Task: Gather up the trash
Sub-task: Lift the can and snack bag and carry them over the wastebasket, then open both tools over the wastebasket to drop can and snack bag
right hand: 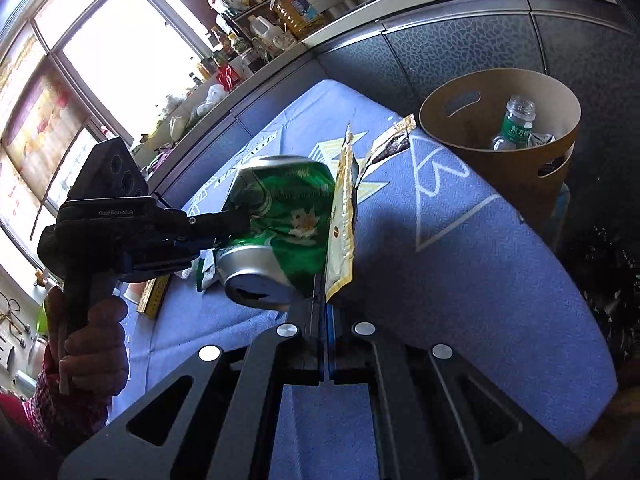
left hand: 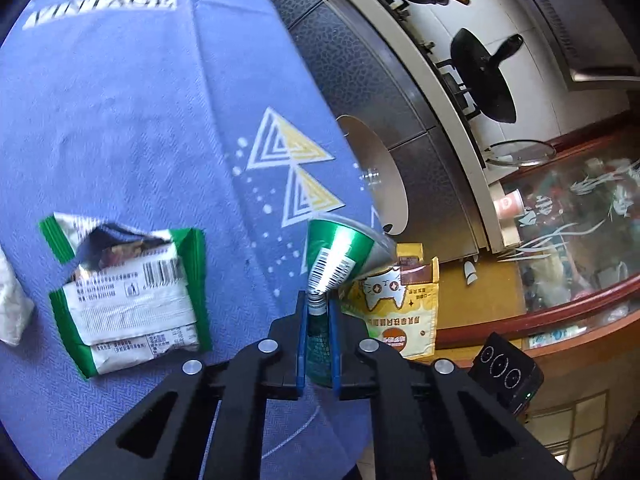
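Note:
My left gripper (left hand: pixel 319 300) is shut on a crushed green can (left hand: pixel 340 252), held above the blue cloth; the can also shows in the right wrist view (right hand: pixel 288 220), with the left gripper (right hand: pixel 216 232) at its left. My right gripper (right hand: pixel 323 284) is shut on the bottom edge of a yellow snack pouch (right hand: pixel 342 220), held upright beside the can; the pouch also shows in the left wrist view (left hand: pixel 396 312). A torn green-and-white wrapper (left hand: pixel 128 296) lies on the cloth at the left. A brown bin (right hand: pixel 516 160) stands off the table's far right, holding a plastic bottle (right hand: pixel 514 124).
A blue patterned cloth (left hand: pixel 140 120) covers the table. A white crumpled paper (left hand: pixel 12 304) lies at its left edge. Another wrapper (right hand: pixel 390 142) lies near the bin. A yellow box (right hand: pixel 154 292) lies on the cloth. Dark cabinets (right hand: pixel 460 48) and a counter with bottles stand behind.

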`<state>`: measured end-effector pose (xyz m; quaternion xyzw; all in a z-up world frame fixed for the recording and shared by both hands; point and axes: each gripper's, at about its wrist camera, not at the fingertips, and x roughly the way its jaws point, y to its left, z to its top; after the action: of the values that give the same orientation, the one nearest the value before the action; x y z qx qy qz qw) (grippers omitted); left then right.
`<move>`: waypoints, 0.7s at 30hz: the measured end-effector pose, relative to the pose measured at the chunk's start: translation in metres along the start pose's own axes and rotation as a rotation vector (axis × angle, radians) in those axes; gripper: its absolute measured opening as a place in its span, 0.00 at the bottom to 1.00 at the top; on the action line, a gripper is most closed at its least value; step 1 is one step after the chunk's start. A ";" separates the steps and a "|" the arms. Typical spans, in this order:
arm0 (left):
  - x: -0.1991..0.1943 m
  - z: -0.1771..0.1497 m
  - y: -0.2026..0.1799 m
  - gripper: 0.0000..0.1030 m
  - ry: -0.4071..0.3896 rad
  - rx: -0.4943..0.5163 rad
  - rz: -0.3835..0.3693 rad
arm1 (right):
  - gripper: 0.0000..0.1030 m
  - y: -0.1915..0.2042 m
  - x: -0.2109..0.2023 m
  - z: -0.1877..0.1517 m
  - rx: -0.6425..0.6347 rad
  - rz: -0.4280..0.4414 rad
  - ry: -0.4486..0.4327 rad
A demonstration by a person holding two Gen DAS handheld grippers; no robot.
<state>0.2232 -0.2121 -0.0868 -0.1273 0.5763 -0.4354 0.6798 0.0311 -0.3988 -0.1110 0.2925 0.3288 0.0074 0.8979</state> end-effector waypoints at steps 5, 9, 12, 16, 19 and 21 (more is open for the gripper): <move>-0.001 0.015 -0.028 0.09 -0.010 0.065 -0.031 | 0.01 -0.009 -0.013 0.018 -0.006 -0.024 -0.062; 0.008 0.038 -0.056 0.09 -0.014 0.117 -0.052 | 0.01 -0.023 -0.025 0.041 0.003 -0.057 -0.126; 0.022 0.059 -0.082 0.09 -0.017 0.177 -0.043 | 0.01 -0.038 -0.031 0.065 0.000 -0.081 -0.173; 0.049 0.090 -0.112 0.09 -0.017 0.236 -0.018 | 0.01 -0.060 -0.031 0.091 0.016 -0.119 -0.201; 0.075 0.113 -0.131 0.09 -0.025 0.286 0.026 | 0.01 -0.079 -0.025 0.104 0.040 -0.145 -0.204; 0.091 0.123 -0.138 0.09 -0.025 0.313 0.054 | 0.01 -0.090 -0.019 0.110 0.050 -0.164 -0.200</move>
<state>0.2680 -0.4005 -0.0173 -0.0099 0.4962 -0.4997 0.7099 0.0657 -0.5349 -0.0805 0.2865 0.2605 -0.1033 0.9162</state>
